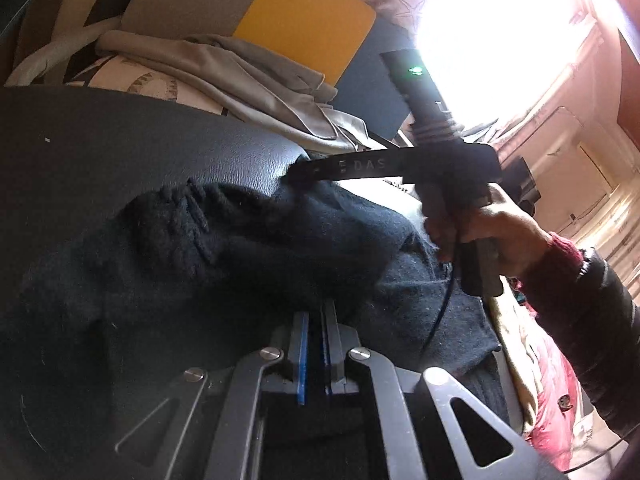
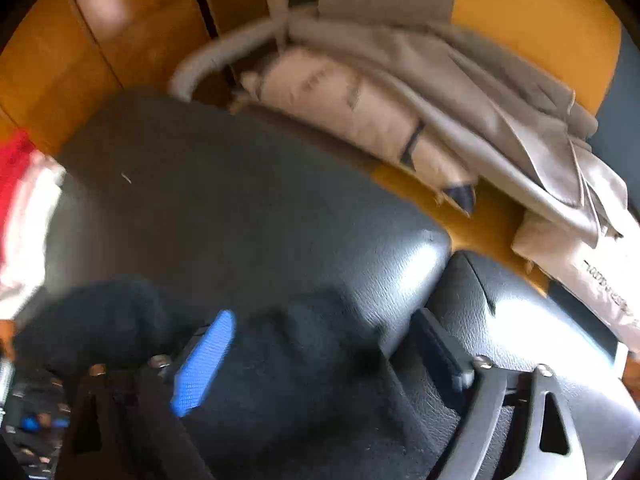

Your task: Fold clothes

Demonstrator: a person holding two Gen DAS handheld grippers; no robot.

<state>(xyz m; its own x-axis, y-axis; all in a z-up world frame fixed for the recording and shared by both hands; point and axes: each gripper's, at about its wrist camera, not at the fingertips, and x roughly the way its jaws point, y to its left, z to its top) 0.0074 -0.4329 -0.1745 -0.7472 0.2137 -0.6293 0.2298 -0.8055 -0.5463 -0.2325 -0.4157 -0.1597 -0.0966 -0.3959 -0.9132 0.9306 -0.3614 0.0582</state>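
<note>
A dark navy knit sweater (image 1: 240, 248) lies bunched on a black leather cushion (image 1: 120, 148). In the left wrist view my left gripper (image 1: 315, 336) is at the bottom, its blue pads (image 1: 303, 344) shut on a fold of the sweater. A hand (image 1: 492, 232) holds my right gripper (image 1: 320, 170) at the sweater's far edge, with its tip at the cloth. The right wrist view is blurred: my right gripper (image 2: 320, 344) stands open, one blue pad (image 2: 204, 360) wide apart from the other finger (image 2: 440, 348), and the sweater (image 2: 304, 380) lies between and under them.
Behind the cushion lie a grey garment (image 1: 248, 80), a printed pillow (image 2: 352, 112) and a yellow backrest (image 1: 304, 16). A bright window (image 1: 500, 32) glares at the right. Red and white cloth (image 2: 20, 208) sits at the cushion's left edge. A person's sleeve (image 1: 580, 300) reaches in from the right.
</note>
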